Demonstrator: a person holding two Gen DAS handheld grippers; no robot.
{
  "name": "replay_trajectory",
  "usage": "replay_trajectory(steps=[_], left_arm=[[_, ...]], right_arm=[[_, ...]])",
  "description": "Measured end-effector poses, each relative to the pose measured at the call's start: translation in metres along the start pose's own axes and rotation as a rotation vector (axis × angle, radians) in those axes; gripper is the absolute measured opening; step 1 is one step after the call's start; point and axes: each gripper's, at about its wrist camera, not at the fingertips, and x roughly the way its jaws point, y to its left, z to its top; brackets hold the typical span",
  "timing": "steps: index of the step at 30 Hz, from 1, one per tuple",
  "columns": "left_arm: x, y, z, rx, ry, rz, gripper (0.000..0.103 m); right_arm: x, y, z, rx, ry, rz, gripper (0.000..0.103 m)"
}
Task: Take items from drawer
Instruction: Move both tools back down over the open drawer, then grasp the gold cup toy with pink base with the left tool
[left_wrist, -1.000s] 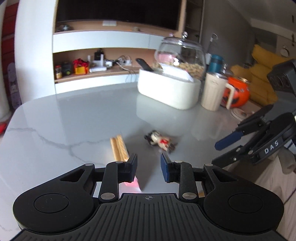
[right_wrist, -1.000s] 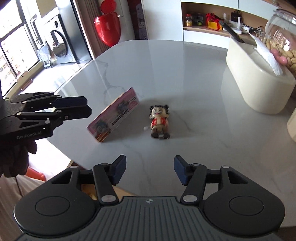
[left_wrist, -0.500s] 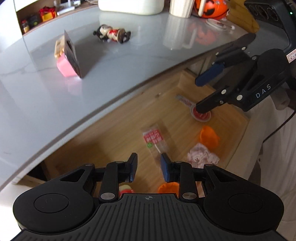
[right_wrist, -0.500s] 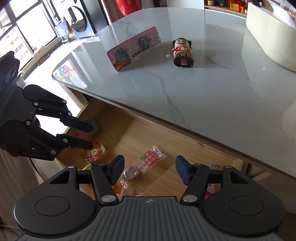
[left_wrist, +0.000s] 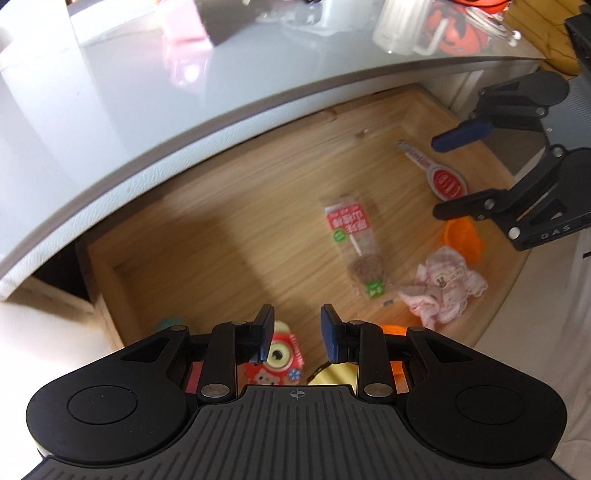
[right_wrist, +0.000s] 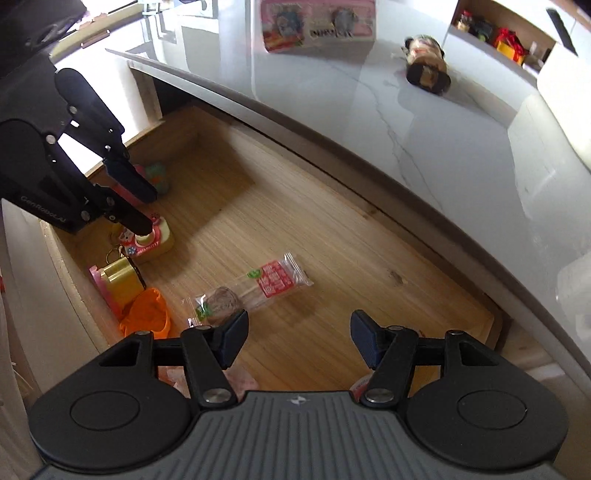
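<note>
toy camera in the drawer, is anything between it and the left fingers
Nothing visible. The left gripper is open right above the toy camera, one of its fingers almost on it. The gold keychain and orange cup lie beside the toy camera, not over it.

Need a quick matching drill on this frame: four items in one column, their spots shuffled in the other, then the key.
Things:
1. snack packet
2. toy camera
3. doll
4. orange cup

Places:
A. lying on the marble tabletop
B. mid-floor of the open drawer, nothing touching it
C. drawer's left end, right below the left tongs
D. at the drawer's front edge, next to a gold padlock

Pairs: 1-B, 2-C, 3-A, 4-D
</note>
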Motion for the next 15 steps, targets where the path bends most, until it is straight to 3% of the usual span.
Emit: replay_trajectory(steps=[4,15], left_arm=[[-0.003,-0.001,0.0,0.004,0.012,-0.006,0.03],[-0.005,-0.022,0.002,0.079,0.086,-0.122,0.03]], right_arm=[[-0.002,-0.002,0.004,0.034,-0.032,0.032,0.062],[0.005,0.0,0.002,0.025,0.07,0.058,0.062]])
